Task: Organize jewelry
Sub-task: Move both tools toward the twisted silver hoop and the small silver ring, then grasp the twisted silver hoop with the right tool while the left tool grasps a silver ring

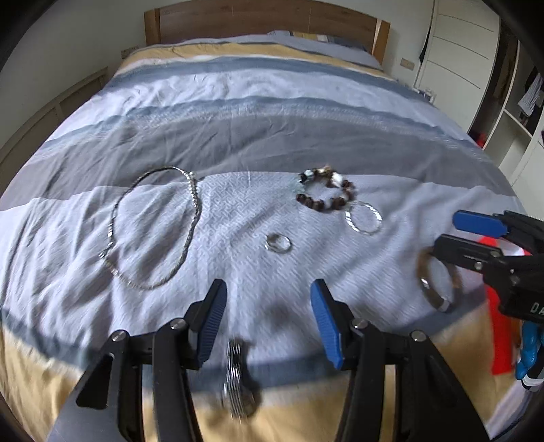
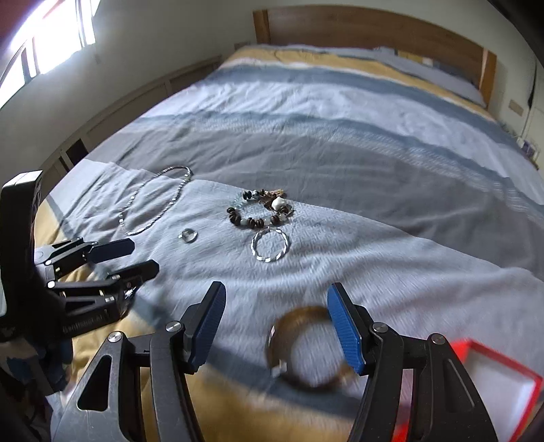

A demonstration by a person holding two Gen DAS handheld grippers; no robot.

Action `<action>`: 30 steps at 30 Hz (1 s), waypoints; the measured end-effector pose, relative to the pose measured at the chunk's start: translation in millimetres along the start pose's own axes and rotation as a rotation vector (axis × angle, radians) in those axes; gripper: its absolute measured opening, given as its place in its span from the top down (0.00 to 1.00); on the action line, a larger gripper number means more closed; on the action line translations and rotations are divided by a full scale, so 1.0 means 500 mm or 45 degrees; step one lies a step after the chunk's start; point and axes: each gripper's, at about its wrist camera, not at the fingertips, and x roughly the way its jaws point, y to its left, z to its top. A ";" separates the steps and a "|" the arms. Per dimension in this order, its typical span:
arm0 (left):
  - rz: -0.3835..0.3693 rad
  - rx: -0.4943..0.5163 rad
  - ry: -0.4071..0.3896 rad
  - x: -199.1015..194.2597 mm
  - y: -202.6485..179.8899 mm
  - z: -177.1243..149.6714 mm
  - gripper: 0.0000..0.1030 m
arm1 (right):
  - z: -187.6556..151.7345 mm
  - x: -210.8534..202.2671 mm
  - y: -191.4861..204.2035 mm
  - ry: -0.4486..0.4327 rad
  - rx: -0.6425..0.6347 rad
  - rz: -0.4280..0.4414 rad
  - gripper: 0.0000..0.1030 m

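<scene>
Jewelry lies on a striped bedspread (image 1: 272, 136). A long silver necklace (image 1: 153, 231) is at the left, a small ring (image 1: 278, 243) in the middle, a dark beaded bracelet (image 1: 326, 193) and a twisted silver bangle (image 1: 363, 217) behind it. My left gripper (image 1: 268, 319) is open above a silver link bracelet (image 1: 236, 377), which is blurred. My right gripper (image 2: 275, 326) is open over a brown bangle (image 2: 306, 346) lying on the bed. The right gripper (image 1: 452, 234) shows in the left wrist view, and the left gripper (image 2: 136, 258) in the right wrist view.
A red box with a white inside (image 2: 493, 391) sits at the near right edge of the bed. A wooden headboard (image 1: 265, 20) is at the far end. White cupboards (image 1: 476, 51) stand to the right, a window (image 2: 40, 40) to the left.
</scene>
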 end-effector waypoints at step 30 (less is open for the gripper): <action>-0.025 0.101 -0.026 0.026 -0.021 0.007 0.83 | 0.027 0.098 -0.032 0.078 0.078 0.127 0.62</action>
